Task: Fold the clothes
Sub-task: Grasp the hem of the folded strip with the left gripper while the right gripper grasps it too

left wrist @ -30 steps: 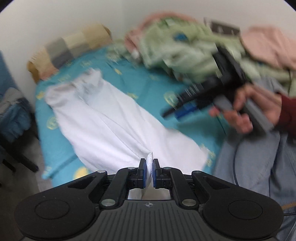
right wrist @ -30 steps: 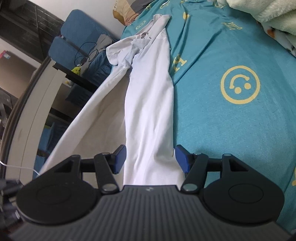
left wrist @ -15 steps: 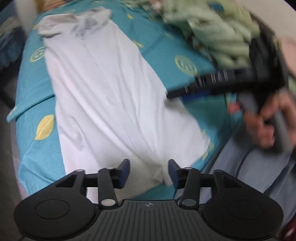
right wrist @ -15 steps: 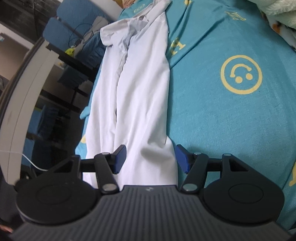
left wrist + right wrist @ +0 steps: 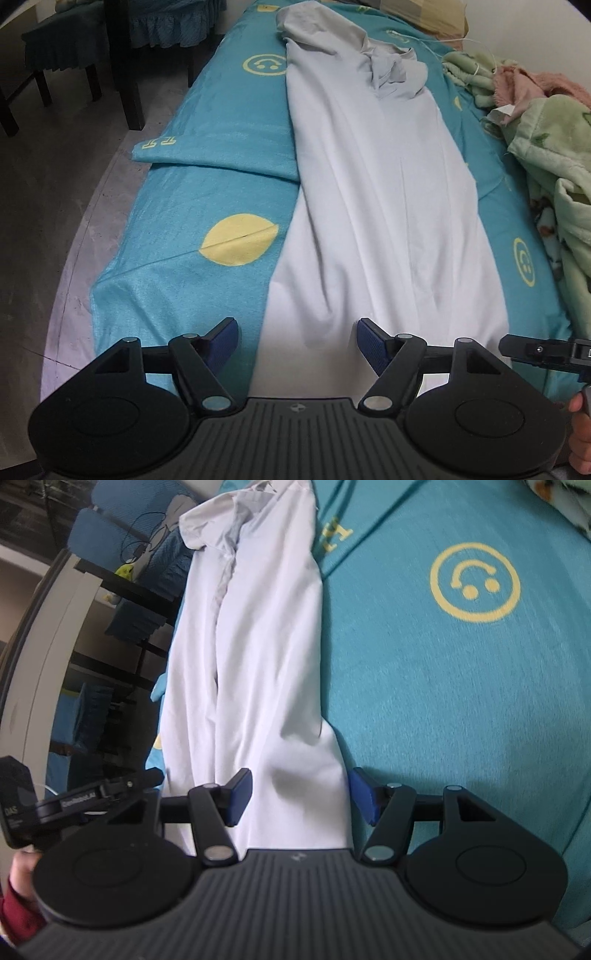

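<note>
A long white garment (image 5: 384, 206) lies lengthwise on the teal bed sheet (image 5: 207, 199), crumpled at its far end. My left gripper (image 5: 297, 341) is open and empty over the garment's near hem. My right gripper (image 5: 301, 794) is open and empty over the near hem of the same garment (image 5: 258, 657), towards its right edge. The right gripper's finger (image 5: 532, 349) shows at the right edge of the left wrist view. The left gripper's finger (image 5: 107, 790) shows at the left of the right wrist view.
A heap of green and pink blankets (image 5: 546, 147) lies along the right of the bed. Dark chairs and table legs (image 5: 122, 66) stand on the floor to the left. A pillow (image 5: 424, 11) lies at the bed's far end.
My left gripper has opened and let go of the white garment, which now lies flat on the bed. Both grippers have dropped to the near hem. The right gripper stayed open.
</note>
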{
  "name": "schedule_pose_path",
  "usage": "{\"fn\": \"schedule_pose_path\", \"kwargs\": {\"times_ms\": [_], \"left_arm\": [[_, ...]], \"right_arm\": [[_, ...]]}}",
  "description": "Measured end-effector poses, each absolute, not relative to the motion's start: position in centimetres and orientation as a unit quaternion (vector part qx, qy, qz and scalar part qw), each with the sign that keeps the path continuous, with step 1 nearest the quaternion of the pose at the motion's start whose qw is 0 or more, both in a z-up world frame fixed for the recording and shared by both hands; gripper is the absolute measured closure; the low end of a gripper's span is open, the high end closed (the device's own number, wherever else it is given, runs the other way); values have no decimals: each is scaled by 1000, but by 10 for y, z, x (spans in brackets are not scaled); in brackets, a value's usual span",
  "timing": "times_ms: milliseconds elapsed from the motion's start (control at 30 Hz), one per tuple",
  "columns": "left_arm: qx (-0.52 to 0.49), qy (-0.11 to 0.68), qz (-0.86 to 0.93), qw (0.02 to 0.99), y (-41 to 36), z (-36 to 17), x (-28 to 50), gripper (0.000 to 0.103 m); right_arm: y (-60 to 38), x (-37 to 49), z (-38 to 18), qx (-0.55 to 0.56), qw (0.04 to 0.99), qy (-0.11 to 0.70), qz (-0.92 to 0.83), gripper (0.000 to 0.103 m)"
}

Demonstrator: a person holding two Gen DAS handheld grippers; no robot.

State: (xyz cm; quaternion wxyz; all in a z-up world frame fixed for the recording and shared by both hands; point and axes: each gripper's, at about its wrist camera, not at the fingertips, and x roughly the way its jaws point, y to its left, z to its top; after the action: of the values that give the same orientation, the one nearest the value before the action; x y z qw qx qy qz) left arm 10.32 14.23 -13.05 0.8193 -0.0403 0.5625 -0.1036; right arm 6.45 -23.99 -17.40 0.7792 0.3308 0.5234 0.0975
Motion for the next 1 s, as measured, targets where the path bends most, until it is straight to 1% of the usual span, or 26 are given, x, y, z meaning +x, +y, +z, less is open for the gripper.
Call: {"fn": "schedule_pose_path", "kwargs": {"times_ms": [200,300,400,567,667,733,767,800,833,867,967,1000], "left_arm": [[-74,598,-121,789,148,-144,92,31],[-75,610,-136,777,145,-148,89,32],[-73,619,-145,768,143,-151,86,29],[-96,642,-161,744,147,-151,82,29],[-89,649,-174,735,143,-150,77,33],[-75,653,-183,731,137,-149,74,37],[-66,653,-190,730,133,-148,71,40],[-55,652,-197,730,129,-146,69,49],[-42,649,-203,732,125,-144,66,57],[-31,647,-208,733,122,-142,64,59],[-13,639,-216,738,117,-138,58,70],[-10,636,-216,741,116,-136,56,79]], "right_arm": [[-238,62,-178,340,766,535,105,42],[-231,58,-179,336,758,546,120,42],[-225,52,-180,332,750,556,131,42],[-212,43,-179,321,738,573,153,42],[-202,40,-178,303,738,581,165,43],[-197,38,-175,284,746,581,160,50],[-196,38,-174,275,750,582,154,57],[-195,37,-173,265,754,583,147,72],[-194,37,-172,257,756,585,140,82],[-194,37,-172,251,758,587,134,90],[-195,37,-171,250,761,585,130,94],[-196,37,-169,254,762,582,128,95]]}}
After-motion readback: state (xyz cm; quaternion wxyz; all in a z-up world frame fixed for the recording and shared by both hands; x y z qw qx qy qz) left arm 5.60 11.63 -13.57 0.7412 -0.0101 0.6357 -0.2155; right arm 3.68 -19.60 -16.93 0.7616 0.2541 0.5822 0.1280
